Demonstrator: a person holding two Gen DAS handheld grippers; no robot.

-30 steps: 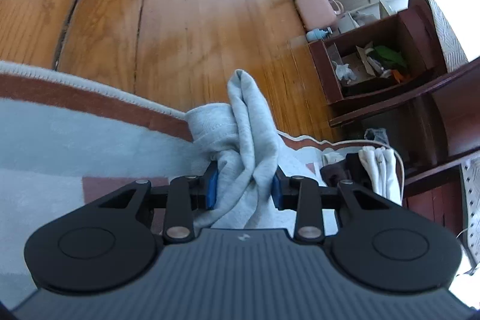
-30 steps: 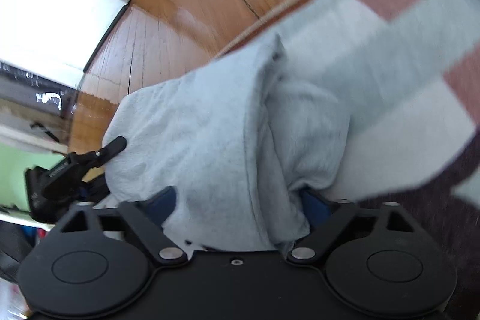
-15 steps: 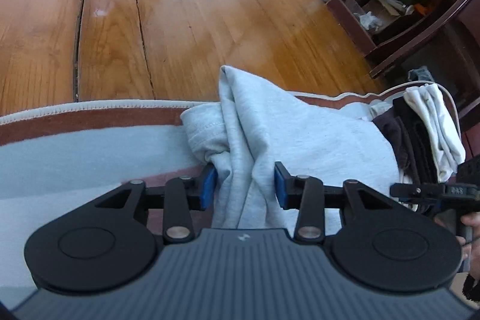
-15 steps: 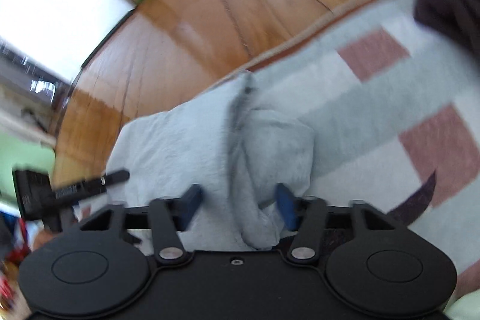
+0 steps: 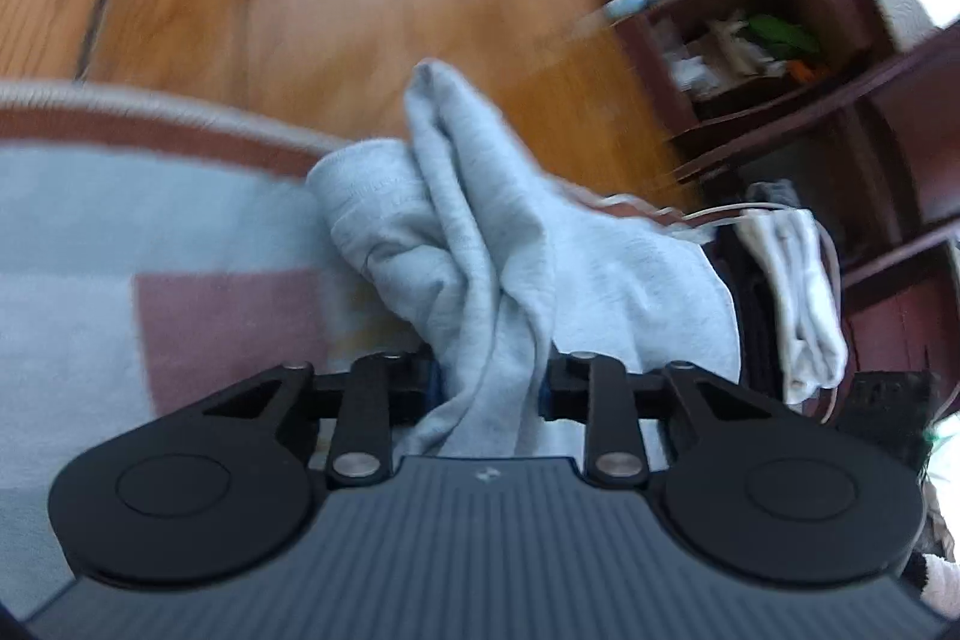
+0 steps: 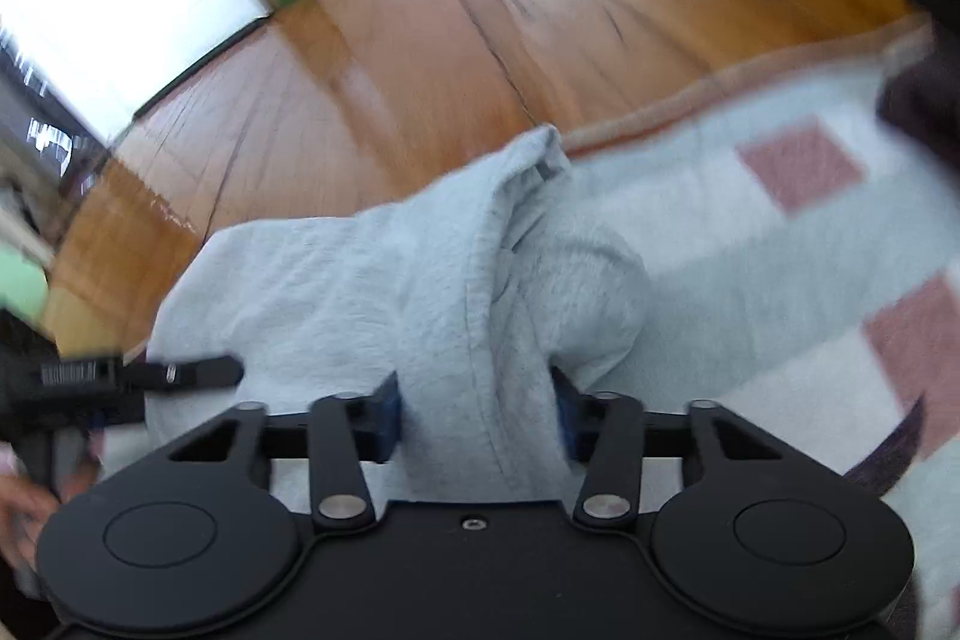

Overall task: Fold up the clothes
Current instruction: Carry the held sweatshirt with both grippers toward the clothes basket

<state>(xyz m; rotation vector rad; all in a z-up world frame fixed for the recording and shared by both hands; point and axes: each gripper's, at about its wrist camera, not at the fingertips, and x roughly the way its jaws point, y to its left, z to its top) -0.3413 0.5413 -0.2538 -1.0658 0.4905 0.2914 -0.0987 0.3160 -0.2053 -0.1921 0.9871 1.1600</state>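
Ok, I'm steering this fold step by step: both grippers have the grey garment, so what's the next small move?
Probably carry the held edge across and lower it flat onto the rug. The left gripper and right gripper each pinch a bunched corner of the grey garment, lifted and sagging between them.

The garment (image 5: pixel 480 244) is light grey, soft knit fabric, bunched and creased rather than flat. In the left wrist view a gathered fold rises to a peak, with a stitched hem curling to its left. In the right wrist view the garment (image 6: pixel 384 292) spreads wide to the left, and a seamed edge runs up to a point. It lies over a rug (image 6: pixel 750 244).
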